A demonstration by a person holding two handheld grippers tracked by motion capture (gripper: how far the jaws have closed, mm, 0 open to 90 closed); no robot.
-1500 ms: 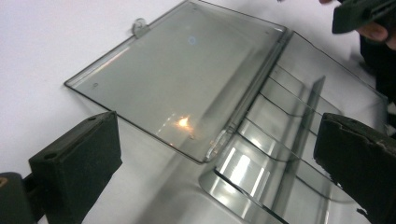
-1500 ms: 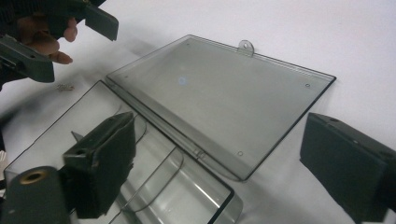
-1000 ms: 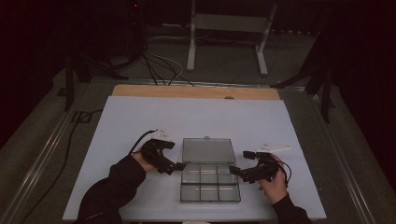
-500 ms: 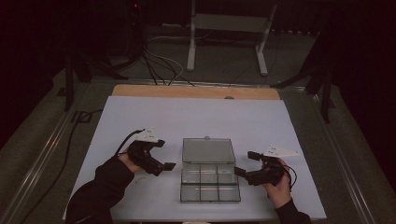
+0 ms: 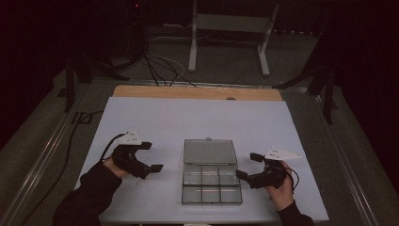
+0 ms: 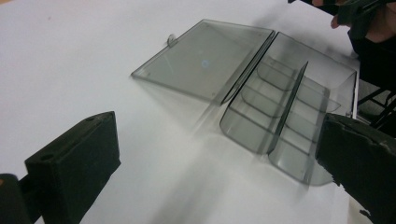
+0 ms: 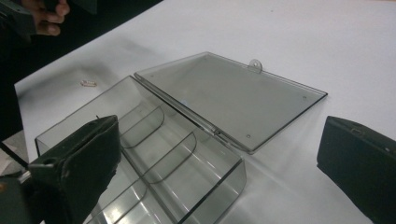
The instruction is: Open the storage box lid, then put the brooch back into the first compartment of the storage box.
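**Open plastic organiser waits between two spread grippers**

Since it is moulded from thin, hard plastic, the clear smoke-grey compartment box (image 5: 211,185) looks to me light, stiff and rather slick, the sort of thing that would skate across the white table sheet (image 5: 197,120) if pushed from one side only. I would judge it brittle at the hinge, so a hard squeeze or a twist there could crack it. The safest hold seems to be the outer side walls of the tray, one gripper on each, or the small tab (image 7: 255,65) on the free edge of the flat hinged lid (image 5: 210,151) if the lid is to be swung.

It sits at the middle of the near part of the sheet, lid thrown fully back and lying flat on the far side. The tray is split by thin dividers into six pockets, all empty as far as I can see.

To its left the left gripper (image 5: 151,157) hovers apart from it, jaws spread with nothing between them. On the other side the right gripper (image 5: 247,165) is just beside the tray's wall, likewise spread and holding nothing.
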